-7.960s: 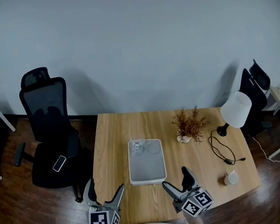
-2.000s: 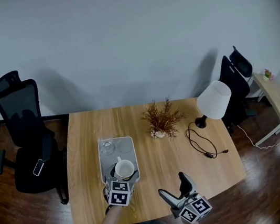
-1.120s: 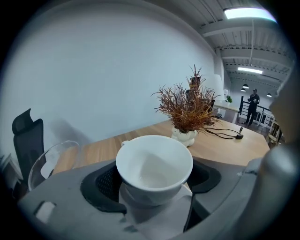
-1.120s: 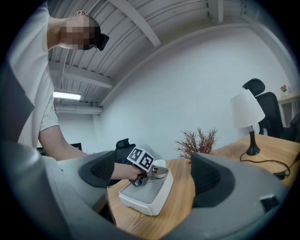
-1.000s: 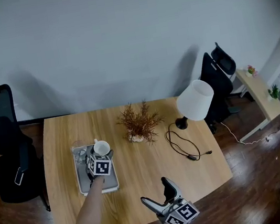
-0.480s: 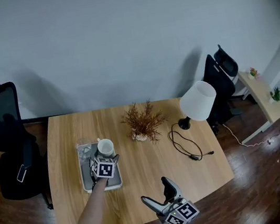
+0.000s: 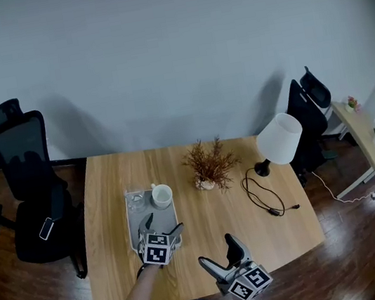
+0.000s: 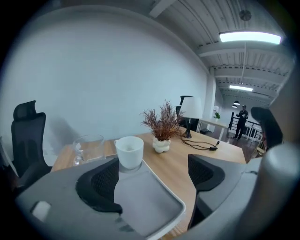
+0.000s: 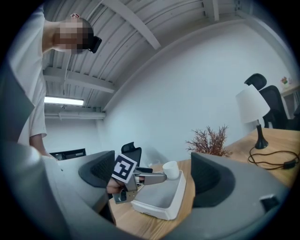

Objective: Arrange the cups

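The white ceramic cup (image 7: 162, 196) stands upright in the far right corner of the white rectangular tray (image 7: 135, 218), beside a clear glass cup (image 7: 136, 200). The left gripper (image 7: 161, 226) hangs over the tray's near end, apart from the cup. Its jaws have just been opening and are spread, with nothing between them. The right gripper (image 7: 219, 253), also spread, holds nothing.

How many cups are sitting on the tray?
2. A white cup stands at the far end of the tray, toward the right. A clear glass cup stands just left of it. Nothing in view looks able to hide another one.
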`<state>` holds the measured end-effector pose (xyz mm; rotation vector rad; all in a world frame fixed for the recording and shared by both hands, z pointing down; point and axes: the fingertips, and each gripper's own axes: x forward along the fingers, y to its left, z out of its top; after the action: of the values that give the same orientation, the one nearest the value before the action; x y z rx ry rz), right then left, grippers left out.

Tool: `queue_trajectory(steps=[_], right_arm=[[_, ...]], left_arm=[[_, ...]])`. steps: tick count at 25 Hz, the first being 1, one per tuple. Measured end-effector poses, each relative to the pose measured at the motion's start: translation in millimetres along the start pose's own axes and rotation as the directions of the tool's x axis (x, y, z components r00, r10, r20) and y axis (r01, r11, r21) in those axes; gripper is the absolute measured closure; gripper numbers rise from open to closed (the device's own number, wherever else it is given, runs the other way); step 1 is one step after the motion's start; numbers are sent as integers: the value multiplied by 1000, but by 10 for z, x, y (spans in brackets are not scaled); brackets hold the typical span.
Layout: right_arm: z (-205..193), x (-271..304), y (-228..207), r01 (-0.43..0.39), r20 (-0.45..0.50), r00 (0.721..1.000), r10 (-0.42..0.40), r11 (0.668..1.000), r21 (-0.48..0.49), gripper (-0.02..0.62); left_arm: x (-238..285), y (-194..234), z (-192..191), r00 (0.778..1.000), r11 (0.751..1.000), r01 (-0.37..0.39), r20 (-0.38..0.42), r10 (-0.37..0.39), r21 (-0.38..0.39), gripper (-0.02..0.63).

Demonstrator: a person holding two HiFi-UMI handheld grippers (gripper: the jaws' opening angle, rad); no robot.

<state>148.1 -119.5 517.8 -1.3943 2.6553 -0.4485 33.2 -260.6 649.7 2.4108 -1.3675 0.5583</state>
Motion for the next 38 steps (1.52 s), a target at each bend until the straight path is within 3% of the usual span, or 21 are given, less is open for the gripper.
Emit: queue_trajectory(steps=[9,15,21,25,34,38], right_arm=[[-54,184,210,-7,17,1000,7,1000,17,92],[-71,405,421,-36,15,999,36,999,1,92],[-53,590,619,-43,14,999,44,998,-55,92],[-20,650,643,3,28,1000,0,996,-88,92],[10,694,690,32,39,999,-28,994,-109,92],[12,712,756,1,32,999,3,991,-132,94]], left_arm=[[-1175,68,320,978,996,6,209,12,-86,143],[-1906,410,410,941,991,-104,315,124,-80,143],[-2432,763,266,905,971,-192,358,232,-145,143],[-2692,914,228,875,956,-251,387,292,-154,143],[-2774,1022,242,863,950,-274,398,312,-152,143],[-2724,1002,282,865,955,-259,406,297,-147,143]])
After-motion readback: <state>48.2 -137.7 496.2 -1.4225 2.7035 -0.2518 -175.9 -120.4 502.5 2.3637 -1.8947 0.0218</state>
